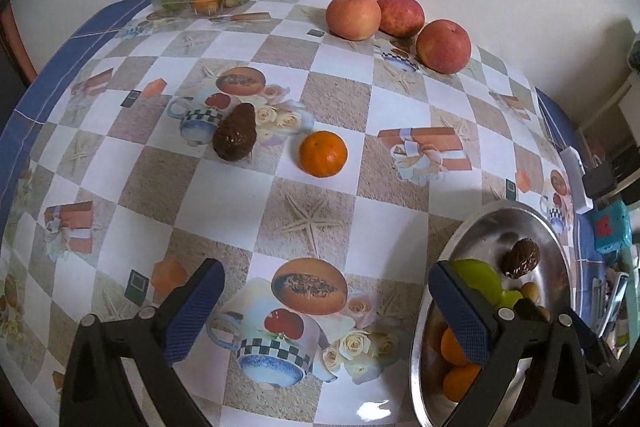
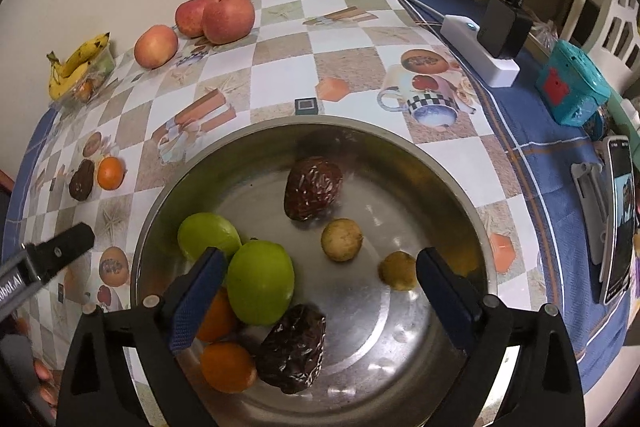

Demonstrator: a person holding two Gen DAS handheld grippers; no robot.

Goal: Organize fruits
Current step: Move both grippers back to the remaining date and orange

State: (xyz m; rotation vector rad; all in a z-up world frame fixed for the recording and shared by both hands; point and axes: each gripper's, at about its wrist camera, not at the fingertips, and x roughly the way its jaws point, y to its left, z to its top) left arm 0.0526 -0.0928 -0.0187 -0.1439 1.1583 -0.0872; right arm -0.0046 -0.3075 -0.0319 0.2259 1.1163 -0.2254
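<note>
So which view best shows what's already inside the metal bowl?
The right wrist view: it looks straight down into the metal bowl, with every fruit inside visible. The left wrist view catches the bowl only at its lower right, partly hidden behind a claw finger.

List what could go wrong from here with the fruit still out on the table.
1. The orange and dark avocado lie close together; the wide-open left gripper may nudge one while closing on the other.
2. The three apples sit near the table's far edge by the wall and could roll when touched.
3. The steel bowl already holds loose fruit; dropping more may bruise it.
</note>
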